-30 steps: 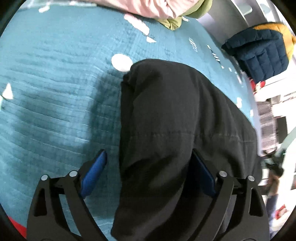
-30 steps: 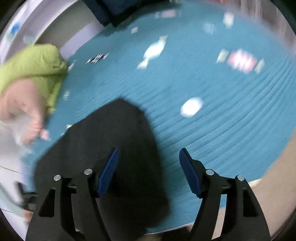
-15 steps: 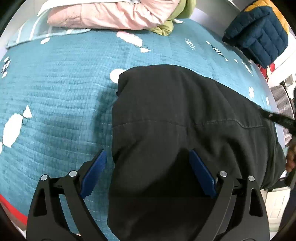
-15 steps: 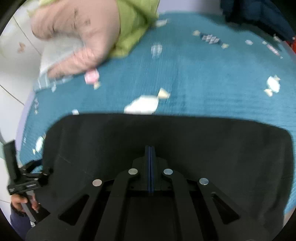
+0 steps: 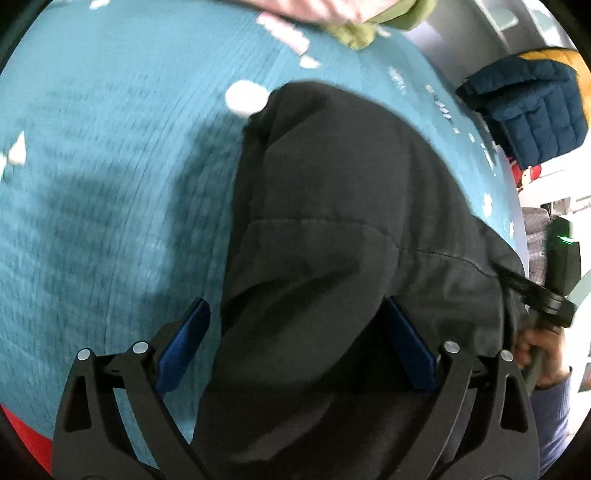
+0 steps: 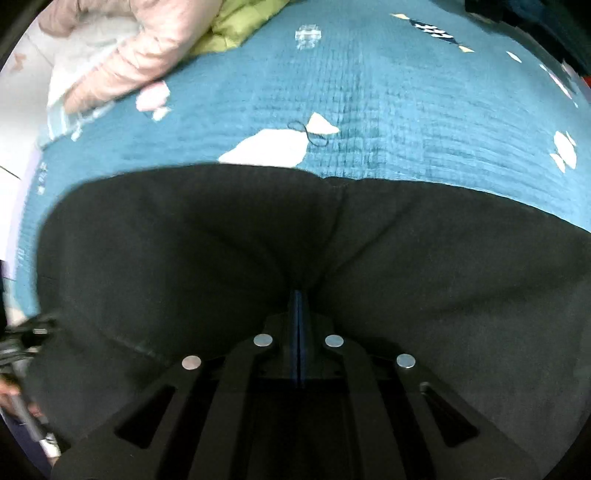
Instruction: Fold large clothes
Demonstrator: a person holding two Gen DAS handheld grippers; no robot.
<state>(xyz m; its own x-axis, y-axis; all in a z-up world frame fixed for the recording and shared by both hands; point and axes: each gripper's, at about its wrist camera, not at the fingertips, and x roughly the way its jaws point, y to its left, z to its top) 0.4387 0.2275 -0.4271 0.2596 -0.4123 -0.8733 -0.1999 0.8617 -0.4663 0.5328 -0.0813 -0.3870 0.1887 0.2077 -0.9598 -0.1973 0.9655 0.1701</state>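
Note:
A large black garment [image 5: 332,229] lies folded on a teal bedspread [image 5: 110,184]. My left gripper [image 5: 295,332] is open, its blue pads on either side of the garment's near edge, with cloth bulging between them. My right gripper [image 6: 298,306] is shut on the black garment [image 6: 221,240], and cloth puckers in a fold at the fingertips. The right gripper also shows at the right edge of the left wrist view [image 5: 546,299], at the garment's far side.
Pink [image 6: 122,62] and green [image 6: 236,29] padded clothes lie piled at the far side of the bed. A navy and yellow puffer jacket [image 5: 528,110] sits beyond the bed's right edge. The bedspread [image 6: 369,92] has white patches.
My right gripper swung over the garment and shut on its edge, then lifted cloth into a pucker. The garment bunched higher between my left gripper's open fingers.

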